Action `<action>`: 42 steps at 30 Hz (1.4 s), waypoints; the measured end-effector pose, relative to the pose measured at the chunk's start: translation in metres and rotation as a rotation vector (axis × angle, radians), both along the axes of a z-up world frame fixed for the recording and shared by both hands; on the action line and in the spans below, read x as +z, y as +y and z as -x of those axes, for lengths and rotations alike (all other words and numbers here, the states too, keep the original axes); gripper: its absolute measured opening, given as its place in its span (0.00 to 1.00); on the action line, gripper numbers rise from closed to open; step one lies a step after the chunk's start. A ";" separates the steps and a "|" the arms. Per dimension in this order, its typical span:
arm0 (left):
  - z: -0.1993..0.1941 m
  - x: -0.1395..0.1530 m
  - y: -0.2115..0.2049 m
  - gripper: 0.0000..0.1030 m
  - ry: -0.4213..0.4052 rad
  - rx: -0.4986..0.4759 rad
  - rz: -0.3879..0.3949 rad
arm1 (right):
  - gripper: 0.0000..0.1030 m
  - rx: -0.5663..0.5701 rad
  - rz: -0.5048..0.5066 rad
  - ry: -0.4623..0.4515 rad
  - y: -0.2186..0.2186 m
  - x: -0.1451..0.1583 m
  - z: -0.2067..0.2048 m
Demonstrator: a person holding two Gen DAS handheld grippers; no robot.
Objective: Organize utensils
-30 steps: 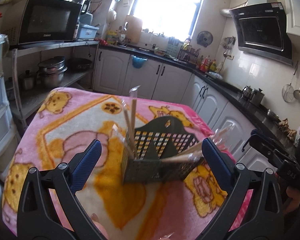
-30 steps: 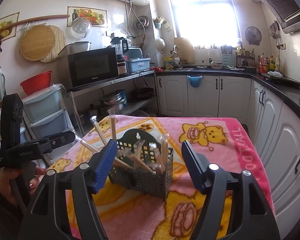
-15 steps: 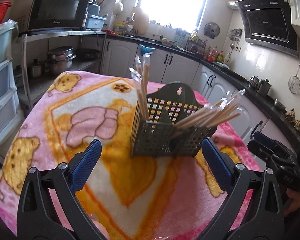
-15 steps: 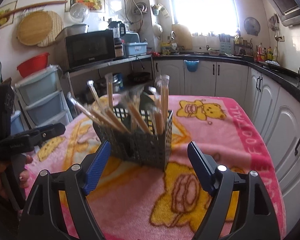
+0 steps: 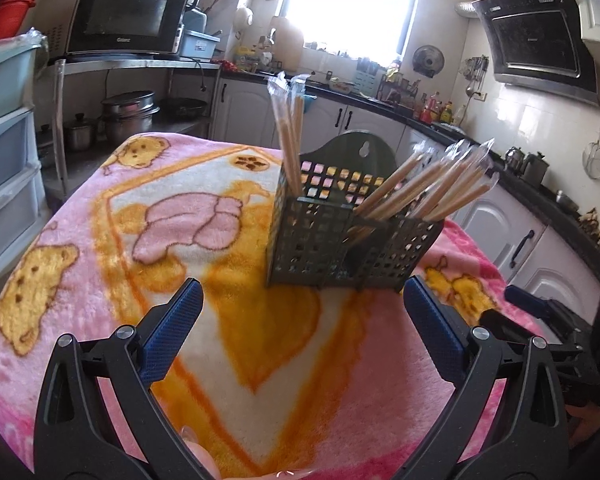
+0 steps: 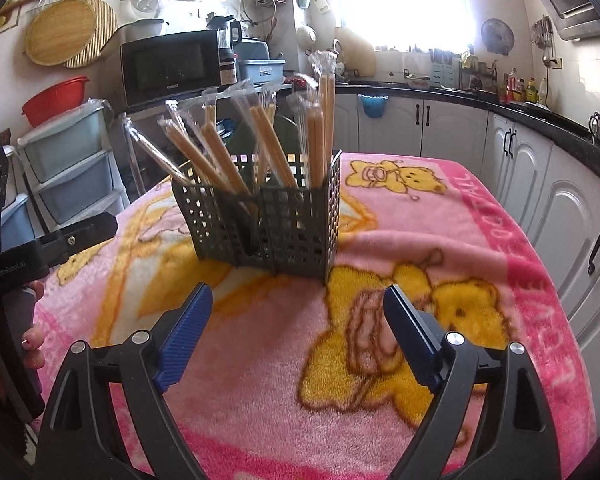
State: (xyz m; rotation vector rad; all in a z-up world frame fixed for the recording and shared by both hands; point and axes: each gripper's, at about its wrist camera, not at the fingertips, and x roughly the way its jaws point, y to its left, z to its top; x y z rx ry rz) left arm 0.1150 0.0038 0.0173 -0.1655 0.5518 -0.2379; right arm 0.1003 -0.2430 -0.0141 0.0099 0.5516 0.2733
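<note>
A dark grey slotted utensil holder (image 5: 340,240) (image 6: 268,224) stands on a pink cartoon blanket (image 5: 180,240) (image 6: 420,240). Several plastic-wrapped wooden chopsticks (image 5: 432,190) (image 6: 260,144) lean in its compartments; one pair (image 5: 290,136) stands upright at the left. My left gripper (image 5: 302,314) is open, low over the blanket just in front of the holder, nothing between its blue pads. My right gripper (image 6: 298,322) hangs in front of the holder too; its jaws are opening and hold nothing. Each view shows the other gripper at its edge (image 5: 540,320) (image 6: 40,256).
A kitchen surrounds the table: microwave (image 5: 128,20) on a metal shelf with pots (image 5: 128,112), plastic drawers (image 6: 68,168) at the left, white cabinets (image 6: 520,160) and a black counter along the right, a range hood (image 5: 540,36). A person's fingers (image 6: 30,344) hold the left tool.
Both grippers have sunk toward the blanket, so the holder now looms higher and larger in both views. The right gripper's jaws have spread wider. Neither gripper has taken hold of anything.
</note>
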 end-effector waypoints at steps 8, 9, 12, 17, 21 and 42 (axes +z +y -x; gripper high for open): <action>0.009 -0.018 -0.005 0.90 -0.035 0.044 -0.048 | 0.90 -0.015 0.016 -0.109 0.006 -0.005 0.017; 0.010 -0.019 -0.005 0.90 -0.044 0.046 -0.051 | 0.91 -0.016 0.016 -0.132 0.007 -0.004 0.020; 0.016 -0.018 -0.007 0.90 -0.086 0.051 -0.051 | 0.92 -0.020 -0.001 -0.203 0.007 0.000 0.029; 0.024 -0.015 -0.011 0.90 -0.148 0.050 -0.071 | 0.94 -0.031 0.005 -0.307 0.010 0.007 0.042; 0.028 -0.014 -0.011 0.90 -0.172 0.063 -0.072 | 0.94 -0.037 -0.009 -0.344 0.010 0.009 0.047; 0.039 -0.011 -0.013 0.90 -0.273 0.094 -0.102 | 0.94 -0.073 -0.002 -0.376 0.015 0.004 0.054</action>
